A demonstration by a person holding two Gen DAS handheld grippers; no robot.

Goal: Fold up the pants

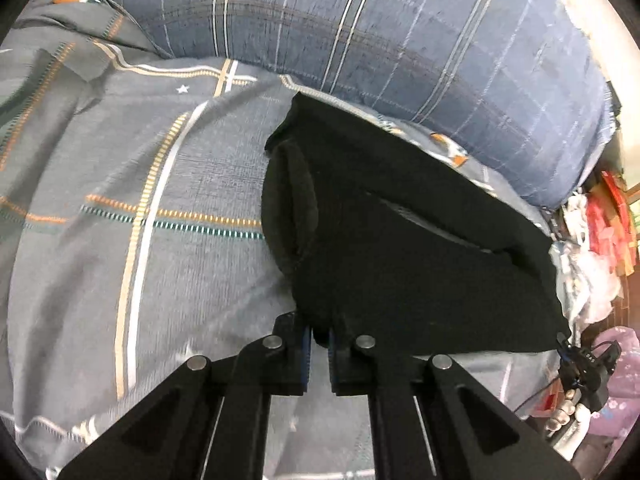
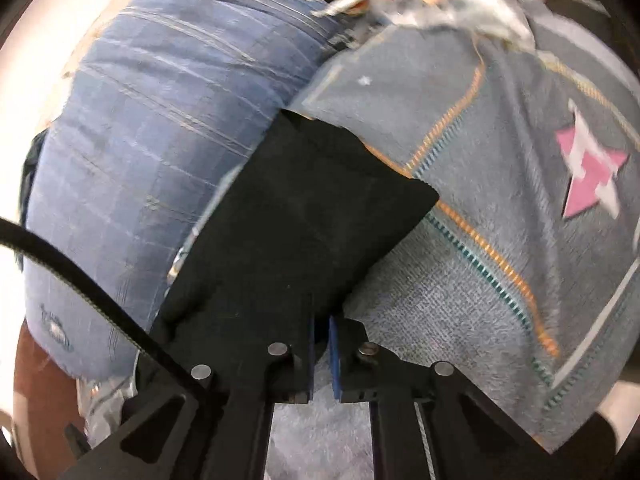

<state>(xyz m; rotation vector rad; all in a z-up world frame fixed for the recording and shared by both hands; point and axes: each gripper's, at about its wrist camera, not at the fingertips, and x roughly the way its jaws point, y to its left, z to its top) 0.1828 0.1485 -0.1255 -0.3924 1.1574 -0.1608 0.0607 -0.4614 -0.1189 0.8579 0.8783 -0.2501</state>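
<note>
1. Grey patterned bedsheet covers the work surface; blue plaid bolster runs along its far edge, 10 to 2 o'clock in the left wrist view.
2. Black pants lie partly folded on the sheet, far edge touching the bolster, near edge raised by both grippers.
3. Left gripper: jaws narrow, pinching the pants' near edge at 6 o'clock.
4. Right gripper: jaws narrow, clamped on the pants' near edge, also 6 o'clock.
5. Judgement: fold in progress. Both grippers should travel level toward 12 o'clock, keep the edge taut, land it square on the far edge, then release.
</note>
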